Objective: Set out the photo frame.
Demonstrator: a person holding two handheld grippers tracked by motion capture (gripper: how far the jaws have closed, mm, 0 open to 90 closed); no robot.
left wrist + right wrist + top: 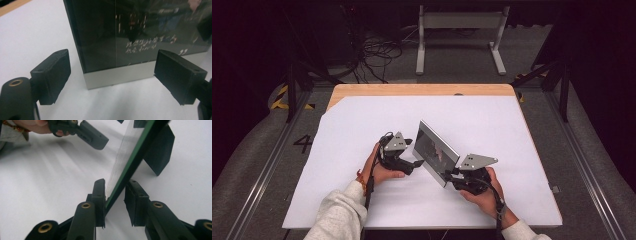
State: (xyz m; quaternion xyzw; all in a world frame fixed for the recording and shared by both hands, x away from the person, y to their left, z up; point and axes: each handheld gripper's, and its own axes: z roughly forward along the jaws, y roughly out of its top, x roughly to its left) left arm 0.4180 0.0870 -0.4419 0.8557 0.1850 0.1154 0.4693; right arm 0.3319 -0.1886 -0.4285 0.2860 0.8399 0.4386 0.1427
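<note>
On the white tabletop (362,200), a picture frame (435,150) stands upright.
Right claw (115,195) grips its edge; left claw (110,75) hovers wide open, empty, facing its glass.

A large "4" (303,143) is marked on the floor at the left of the high view. Pale script on the glass panel (150,45) is too blurred to read.
</note>
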